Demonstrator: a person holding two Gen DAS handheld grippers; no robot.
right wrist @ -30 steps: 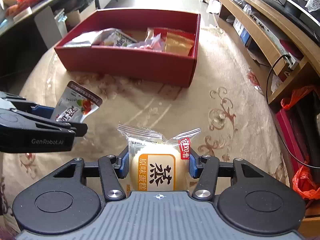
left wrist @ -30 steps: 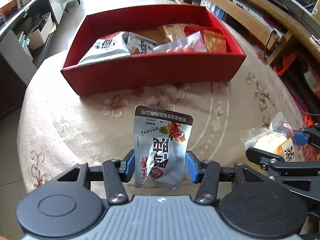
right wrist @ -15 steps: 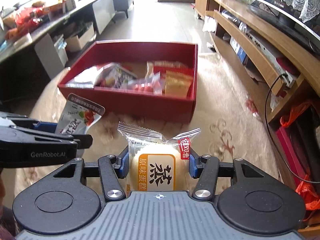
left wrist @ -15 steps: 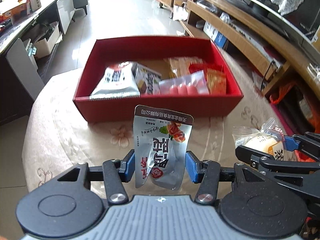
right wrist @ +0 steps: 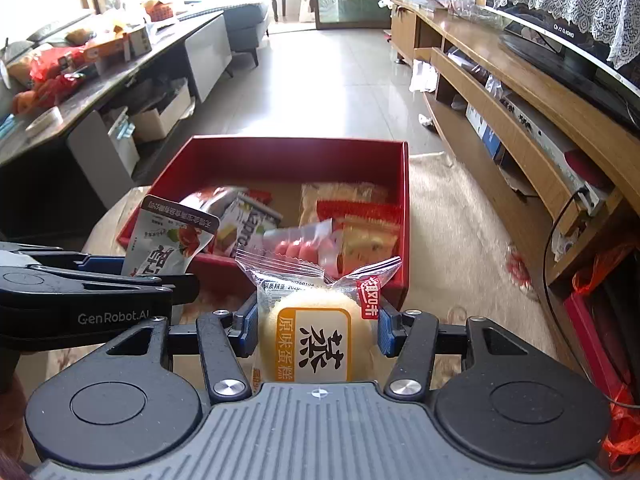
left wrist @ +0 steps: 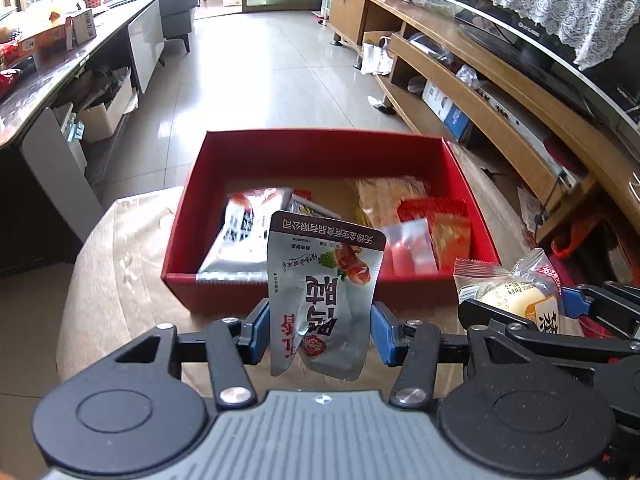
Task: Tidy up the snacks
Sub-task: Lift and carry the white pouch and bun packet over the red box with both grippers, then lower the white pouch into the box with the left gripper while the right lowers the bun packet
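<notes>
My left gripper is shut on a silver snack pouch and holds it upright, raised before the near wall of the red box. My right gripper is shut on a wrapped yellow cake, also raised near the box's front right corner. The box holds several snack packs, among them a silver bag and a clear pack of pink sausages. The left gripper with its pouch shows at the left of the right wrist view. The cake shows at the right of the left wrist view.
The box stands on a round table with a beige flowered cloth. A wooden TV cabinet runs along the right. A dark counter with clutter runs along the left. Tiled floor lies beyond the table.
Both grippers have risen and tilted up with their snacks still held. The box now sits lower and farther in view, and more of the room shows.
</notes>
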